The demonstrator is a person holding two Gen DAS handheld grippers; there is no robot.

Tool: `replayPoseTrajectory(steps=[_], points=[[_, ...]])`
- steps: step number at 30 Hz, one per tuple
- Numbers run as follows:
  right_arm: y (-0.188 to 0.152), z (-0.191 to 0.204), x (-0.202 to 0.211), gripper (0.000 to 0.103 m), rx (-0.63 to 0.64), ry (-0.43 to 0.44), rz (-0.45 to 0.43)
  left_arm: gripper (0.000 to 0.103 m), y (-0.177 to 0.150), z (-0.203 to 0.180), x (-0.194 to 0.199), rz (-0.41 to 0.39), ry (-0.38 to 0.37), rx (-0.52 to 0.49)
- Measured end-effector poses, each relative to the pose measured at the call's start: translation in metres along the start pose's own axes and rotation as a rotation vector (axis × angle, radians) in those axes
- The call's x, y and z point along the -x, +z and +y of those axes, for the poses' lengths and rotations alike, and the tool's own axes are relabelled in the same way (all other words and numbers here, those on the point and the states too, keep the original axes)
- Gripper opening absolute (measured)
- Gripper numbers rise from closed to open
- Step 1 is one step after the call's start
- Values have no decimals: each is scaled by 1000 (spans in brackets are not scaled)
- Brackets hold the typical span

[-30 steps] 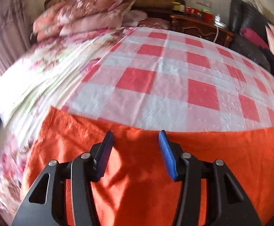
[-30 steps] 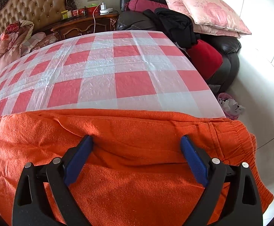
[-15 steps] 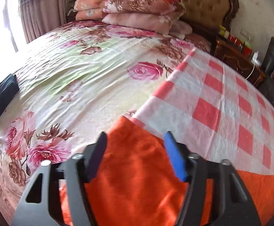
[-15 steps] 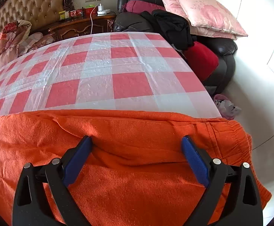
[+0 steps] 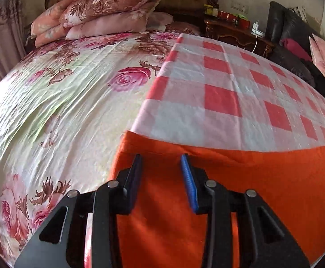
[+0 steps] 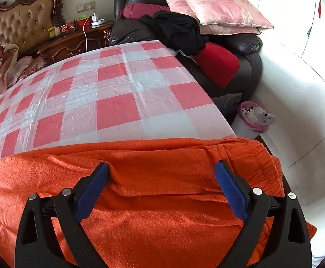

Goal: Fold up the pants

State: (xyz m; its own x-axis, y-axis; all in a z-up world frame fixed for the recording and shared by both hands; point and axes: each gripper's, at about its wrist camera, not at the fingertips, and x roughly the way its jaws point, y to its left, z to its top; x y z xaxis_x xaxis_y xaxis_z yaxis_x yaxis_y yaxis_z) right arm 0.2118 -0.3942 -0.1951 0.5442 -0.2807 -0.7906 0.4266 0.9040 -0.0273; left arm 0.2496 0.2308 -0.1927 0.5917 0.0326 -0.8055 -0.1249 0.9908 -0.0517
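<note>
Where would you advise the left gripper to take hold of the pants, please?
Probably at the cuff-end corner of the pants, from above: the left gripper hangs over that far corner, its jaws closing, and the cloth lies flat there with free edges to pinch.

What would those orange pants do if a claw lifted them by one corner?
The orange pants would probably droop; they already show soft creases. The fuzzy weave suggests they'd grip rather than slip. Their gathered waistband looks thicker, so likely bulkier there.

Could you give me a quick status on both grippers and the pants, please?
Left gripper closing over the pants' corner, fabric between fingers. Right gripper wide open, over the waistband end. Pants flat on checked sheet. Nothing in the way.
</note>
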Motion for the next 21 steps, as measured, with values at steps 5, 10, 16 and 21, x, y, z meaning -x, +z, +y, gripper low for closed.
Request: replayPoseTrajectory(steps=[5, 10, 16, 21], points=[[6, 0, 23, 91, -3, -4, -39, 28, 9, -6, 16, -34, -69, -44], [13, -17, 17, 91, -2, -168, -19, 32, -3, -52, -1, -3, -76, -288], [8, -36, -10, 92, -23, -274, 34, 51, -4, -17, -9, -39, -59, -259], [8, -18, -9, 89, 51, -400, 10, 45, -5, -6, -2, -65, -85, -225]])
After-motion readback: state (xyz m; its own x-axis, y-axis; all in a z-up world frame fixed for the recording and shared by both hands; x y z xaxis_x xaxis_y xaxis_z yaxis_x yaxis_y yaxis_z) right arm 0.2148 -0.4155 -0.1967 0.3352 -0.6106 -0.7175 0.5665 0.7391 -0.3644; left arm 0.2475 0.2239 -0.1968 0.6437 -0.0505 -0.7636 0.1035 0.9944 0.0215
